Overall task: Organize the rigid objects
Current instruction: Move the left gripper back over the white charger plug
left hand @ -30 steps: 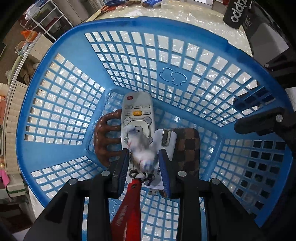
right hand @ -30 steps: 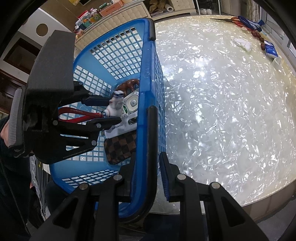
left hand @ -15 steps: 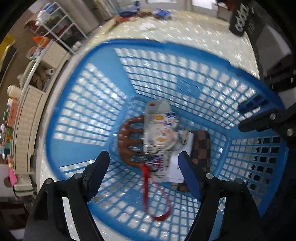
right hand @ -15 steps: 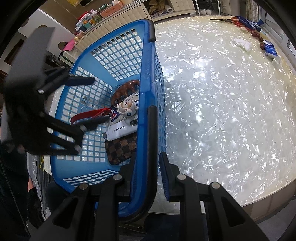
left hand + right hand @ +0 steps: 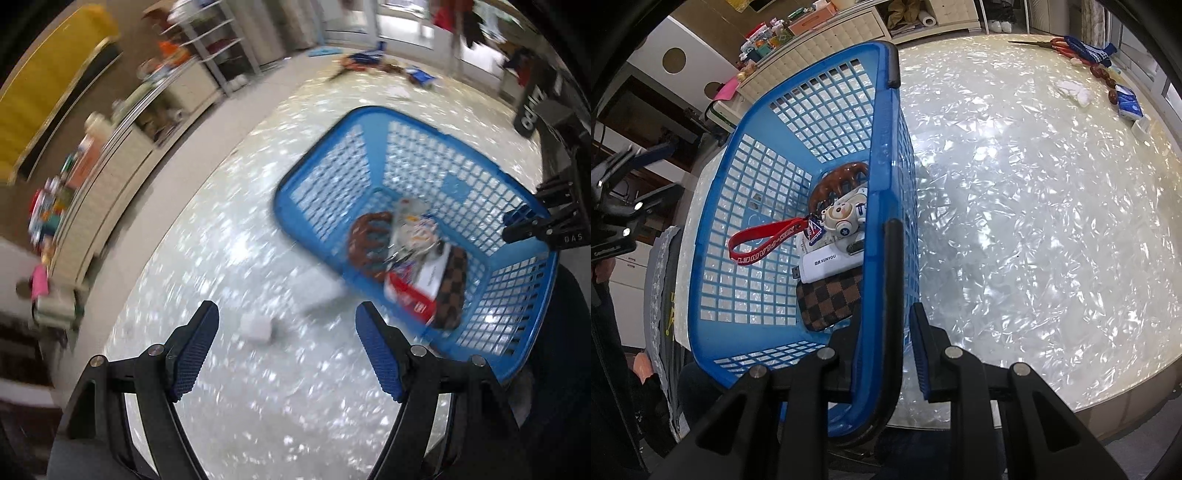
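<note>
A blue plastic basket (image 5: 746,206) stands on the pearly table. In it lie a white astronaut toy (image 5: 846,218) with a red strap (image 5: 764,243), a brown comb (image 5: 842,181), a white box marked XUNYOU (image 5: 831,264) and a checkered brown case (image 5: 831,299). My right gripper (image 5: 886,354) is shut on the basket's near wall and black handle (image 5: 895,295). My left gripper (image 5: 284,354) is open and empty above the table, left of the basket (image 5: 369,155). A small white block (image 5: 256,326) lies on the table between its fingers; this view is blurred.
Red scissors (image 5: 1056,46), a white cloth (image 5: 1075,92), brown beads (image 5: 1108,83) and a blue packet (image 5: 1128,105) lie at the far edge of the table. A white cabinet (image 5: 827,33) with clutter stands behind the basket.
My left gripper let go of the astronaut toy, which now lies in the basket, then opened wide and pulled back out to the left. My right gripper has kept its hold.
</note>
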